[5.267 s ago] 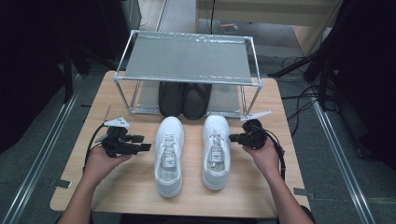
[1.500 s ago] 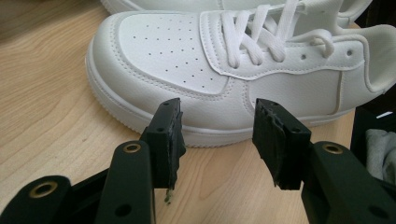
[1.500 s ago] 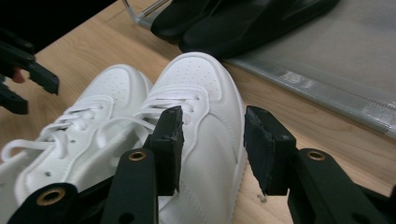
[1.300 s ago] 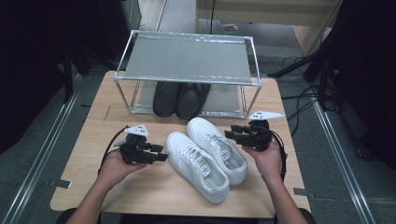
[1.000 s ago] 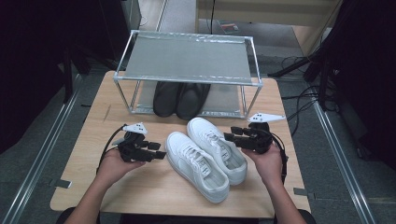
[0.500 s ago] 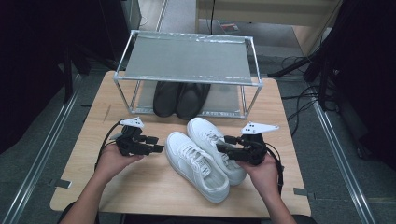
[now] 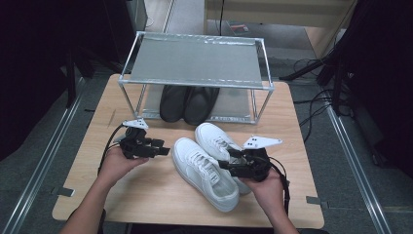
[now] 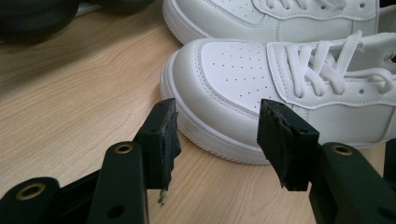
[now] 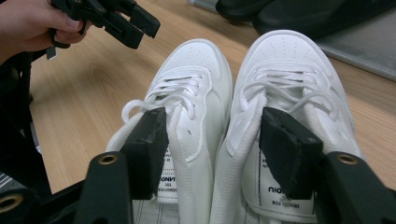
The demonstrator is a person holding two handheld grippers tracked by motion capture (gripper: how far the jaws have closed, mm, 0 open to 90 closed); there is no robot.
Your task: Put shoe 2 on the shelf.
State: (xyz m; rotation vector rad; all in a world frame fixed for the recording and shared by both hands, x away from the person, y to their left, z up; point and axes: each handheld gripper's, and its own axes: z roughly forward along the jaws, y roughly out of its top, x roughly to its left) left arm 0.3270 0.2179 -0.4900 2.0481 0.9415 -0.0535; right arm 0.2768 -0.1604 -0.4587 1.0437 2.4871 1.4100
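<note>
Right claw [image 7: 229, 158]: near edge of the tabletop, right of centre; jaws spread and just been opening, one pad inside each white shoe's collar, the two inner collar walls between them, unpressed.
White shoes [image 7: 207, 170]: a pair lying side by side and touching at the middle of the tabletop, heels toward the near edge, toes angled to the far left; smooth leather-like uppers, perforated toe boxes, flat white laces, thick rubber-looking soles, printed tongue labels.
Left claw [image 7: 163, 148]: left of the pair, jaws wide apart and empty, aimed at the toe of the nearer shoe [image 8: 261, 93], close but not touching.
Tabletop [image 7: 87, 165]: pale wood-grain board, matte.
Step in hand: judged to be a pinch of the paired collars being set up with the right claw, so both shoes can be moved as one.
Next move: would call for closing the right jaws on the two inner collar walls, then lifting level; soft collars may slip or fold.
Rack [image 7: 195, 83]: metal frame with a grey flat top shelf, at the far edge.
Black shoes [image 7: 187, 102]: dark, rounded pair on the rack's lower shelf, toes toward the near side.
</note>
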